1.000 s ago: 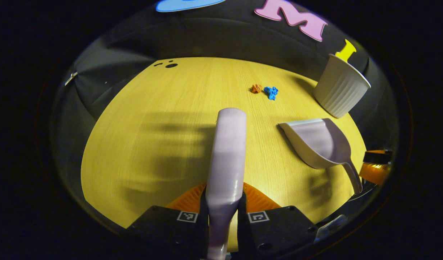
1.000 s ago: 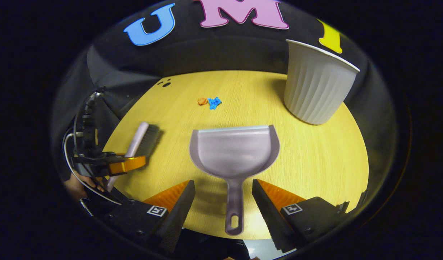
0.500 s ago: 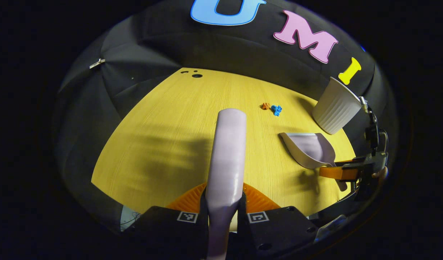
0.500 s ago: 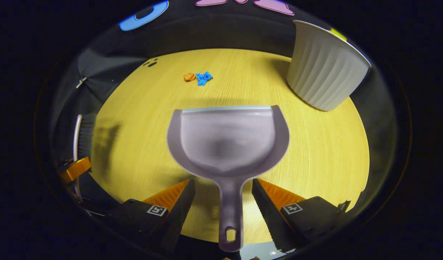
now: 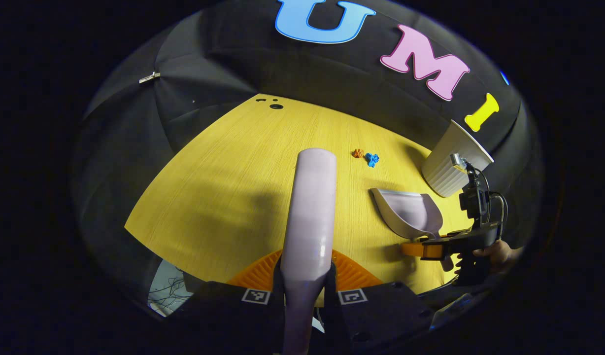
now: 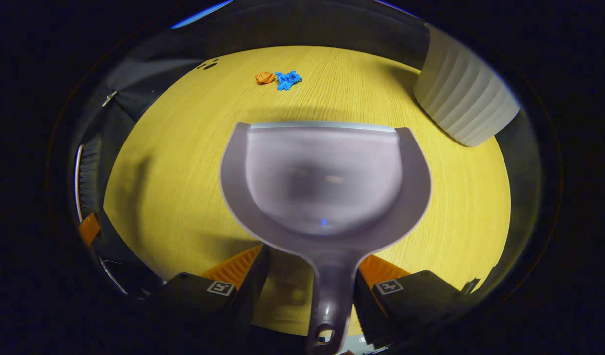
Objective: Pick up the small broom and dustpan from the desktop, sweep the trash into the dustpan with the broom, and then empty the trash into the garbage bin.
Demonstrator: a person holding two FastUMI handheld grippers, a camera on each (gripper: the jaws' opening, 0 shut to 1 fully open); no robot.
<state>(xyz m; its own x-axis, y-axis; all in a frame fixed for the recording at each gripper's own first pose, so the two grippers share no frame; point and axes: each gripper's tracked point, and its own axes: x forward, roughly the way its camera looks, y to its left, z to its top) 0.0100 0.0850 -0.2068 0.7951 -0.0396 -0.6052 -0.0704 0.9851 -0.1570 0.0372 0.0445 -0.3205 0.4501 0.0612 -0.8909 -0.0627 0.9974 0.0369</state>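
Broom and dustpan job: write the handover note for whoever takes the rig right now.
Left gripper: shut on the broom, held above the desk.
Right gripper: around the dustpan handle; one finger looks clear of it, so grip not confirmed.
Trash: orange scrap and blue scrap, side by side beyond the dustpan's lip. Bin stands far right.
Done: broom picked up.
Left: secure the dustpan, sweep both scraps in, empty into the bin.

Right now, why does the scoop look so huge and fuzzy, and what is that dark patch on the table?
Right gripper view: the dustpan sits close to the fisheye lens, so it swells and its middle blurs; the trash stays sharp. Left gripper view: the broom casts a soft shadow leftward on the table, and a glossy highlight shows low on it.
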